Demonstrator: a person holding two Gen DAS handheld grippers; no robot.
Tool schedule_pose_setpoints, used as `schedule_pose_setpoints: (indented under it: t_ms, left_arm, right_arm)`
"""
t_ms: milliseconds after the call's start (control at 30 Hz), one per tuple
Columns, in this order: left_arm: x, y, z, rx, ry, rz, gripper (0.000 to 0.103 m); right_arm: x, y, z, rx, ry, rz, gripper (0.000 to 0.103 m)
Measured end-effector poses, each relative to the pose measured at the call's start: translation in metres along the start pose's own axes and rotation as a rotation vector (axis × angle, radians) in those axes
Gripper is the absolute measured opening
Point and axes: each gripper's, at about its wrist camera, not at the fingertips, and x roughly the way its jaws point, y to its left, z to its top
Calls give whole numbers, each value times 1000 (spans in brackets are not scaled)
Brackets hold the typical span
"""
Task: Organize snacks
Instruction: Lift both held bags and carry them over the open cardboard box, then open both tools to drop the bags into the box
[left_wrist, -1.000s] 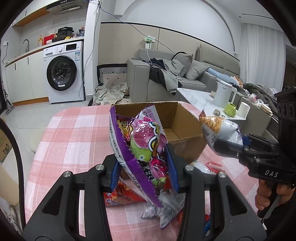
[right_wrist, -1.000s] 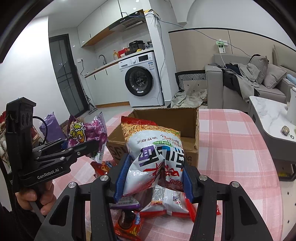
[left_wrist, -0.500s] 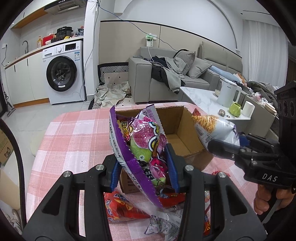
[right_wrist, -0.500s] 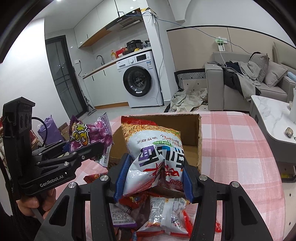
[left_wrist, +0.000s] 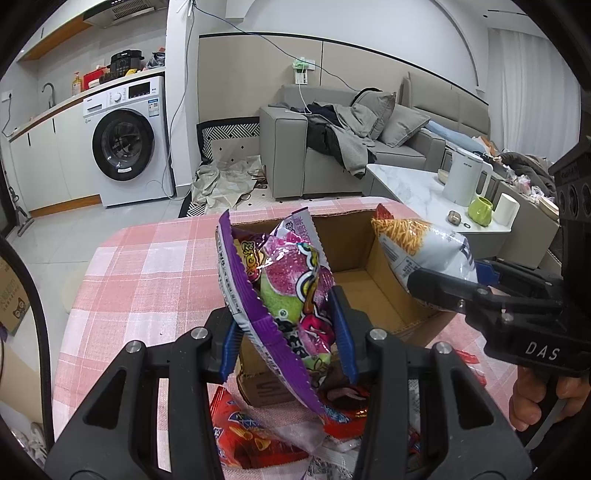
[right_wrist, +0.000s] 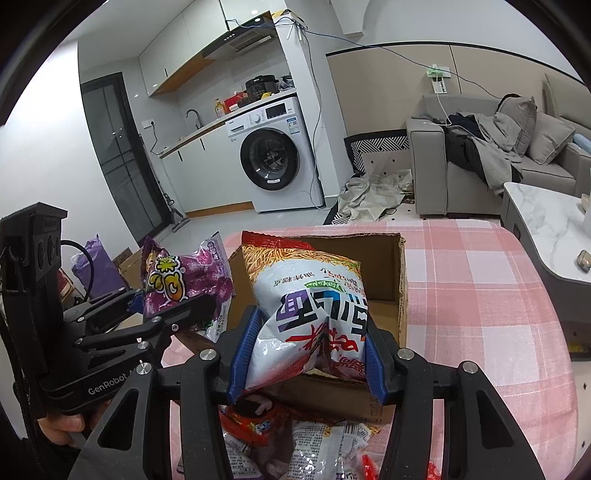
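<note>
Snacks stay clamped, so hold the purple bag (left_wrist: 284, 302) and white bag (right_wrist: 306, 314) over the cardboard box (left_wrist: 373, 291) before you release.

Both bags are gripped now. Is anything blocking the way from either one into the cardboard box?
Nothing visible. The purple candy bag in the left claw and the white chip bag in the right claw both hang at the open cardboard box, whose visible floor is bare. Loose packets lie on the near side.
</note>
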Motion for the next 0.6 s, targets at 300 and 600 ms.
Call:
schedule_pose_setpoints:
  t_ms: [300, 600]
  left_arm:
    - [23, -3, -1, 17, 31, 15, 40]
    - [43, -2, -3, 29, 59, 29, 41]
  right_arm:
    - [13, -3, 3, 8, 27, 5, 52]
    - [30, -6, 11, 12, 55, -4, 53]
